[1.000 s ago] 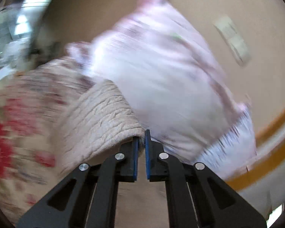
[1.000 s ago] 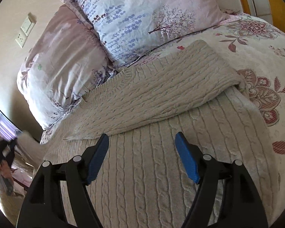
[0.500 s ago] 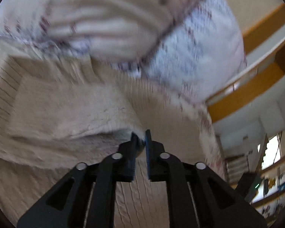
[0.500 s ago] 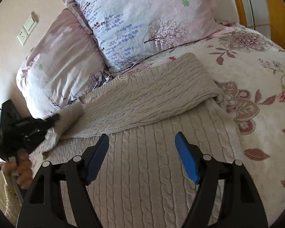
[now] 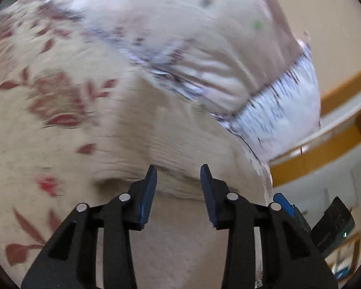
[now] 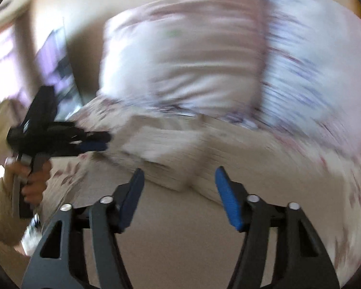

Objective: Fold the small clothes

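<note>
No brand, label or readable writing showed in either view; both were strongly blurred.

The cream knitted sweater (image 5: 180, 139) lay on the flowered bedspread (image 5: 36, 120), folded over itself so that a thick edge ran across just in front of the left gripper (image 5: 178, 171). The jaws of this gripper were opening, and nothing was pressed between its blue pads; the sweater's fold lay beyond the fingertips and below them, and whether the tips touched the knit could not be told. In the right wrist view the same sweater (image 6: 170, 149) showed as a folded stack, with its near corner lying ahead of the right gripper (image 6: 179, 171). The jaws of the right gripper were closing, but the gap between them was still wide and they held nothing.

Behind the sweater two pillows (image 5: 204, 48) leaned against the beige wall (image 5: 337, 36) and closed that side. The wooden bed frame (image 5: 325, 149) ran along the right of the left wrist view. In the right wrist view the person's left hand (image 6: 33, 180) gripped the handle of the left gripper (image 6: 93, 142) at the left side of the bed, just beside the sweater's edge. The bedspread to the left of the sweater lay free.
</note>
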Action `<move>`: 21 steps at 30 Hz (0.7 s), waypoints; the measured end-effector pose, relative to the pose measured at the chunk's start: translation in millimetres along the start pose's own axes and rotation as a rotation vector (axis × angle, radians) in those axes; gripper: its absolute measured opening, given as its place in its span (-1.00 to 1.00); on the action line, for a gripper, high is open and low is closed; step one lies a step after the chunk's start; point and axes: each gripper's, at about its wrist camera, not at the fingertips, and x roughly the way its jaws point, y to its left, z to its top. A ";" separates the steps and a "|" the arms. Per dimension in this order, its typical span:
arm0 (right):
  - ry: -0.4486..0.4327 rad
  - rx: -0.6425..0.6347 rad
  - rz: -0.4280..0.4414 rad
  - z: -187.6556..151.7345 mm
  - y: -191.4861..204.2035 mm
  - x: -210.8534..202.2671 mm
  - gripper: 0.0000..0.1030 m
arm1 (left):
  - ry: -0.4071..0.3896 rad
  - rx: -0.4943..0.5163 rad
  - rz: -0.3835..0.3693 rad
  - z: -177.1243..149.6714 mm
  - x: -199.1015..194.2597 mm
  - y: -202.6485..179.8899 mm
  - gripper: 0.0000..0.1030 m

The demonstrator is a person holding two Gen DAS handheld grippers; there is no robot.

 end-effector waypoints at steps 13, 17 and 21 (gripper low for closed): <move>0.206 -0.231 -0.125 0.7 50.2 115.2 -0.12 | 0.029 -0.049 0.032 3.1 9.5 27.4 -0.45; 0.179 -0.094 -0.078 6.9 31.8 106.0 -0.84 | 0.028 -0.044 0.031 2.4 8.9 28.2 -0.45; 0.069 0.086 -0.095 14.3 0.7 74.0 -0.86 | 0.027 -0.044 0.033 2.2 9.0 28.4 -0.45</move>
